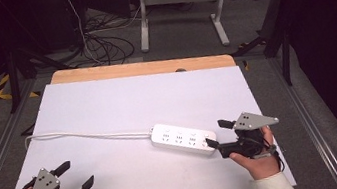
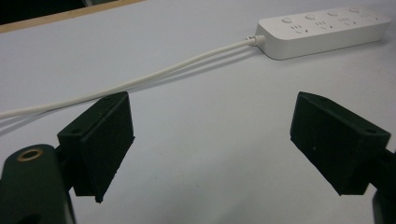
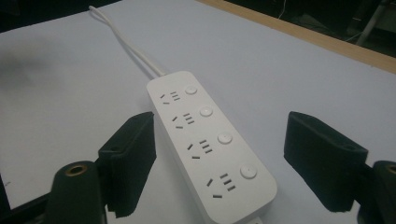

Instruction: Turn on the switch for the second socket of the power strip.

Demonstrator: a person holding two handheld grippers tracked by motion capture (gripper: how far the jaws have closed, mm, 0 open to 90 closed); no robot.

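1. Power strip [image 1: 183, 139] lies flat mid-desk [image 1: 121, 96], white cord [image 1: 86, 134] trailing left.
2. Right gripper [image 1: 215, 135]: jaws wide, empty, straddling the strip's near end.
3. Left gripper [image 1: 76, 174]: jaws wide, empty, well apart.
4. Likely rigid, light, smooth plastic; grip across the long sides. Cord limp.

One white plastic four-socket power strip [image 1: 183, 138] (four round buttons), one white cord [image 1: 86, 134], two black two-jaw grippers: left gripper [image 1: 77, 175], right gripper [image 1: 219, 133].

White power strip [image 1: 183, 138] lies flat mid-table — cord [image 1: 86, 135] trailing left.
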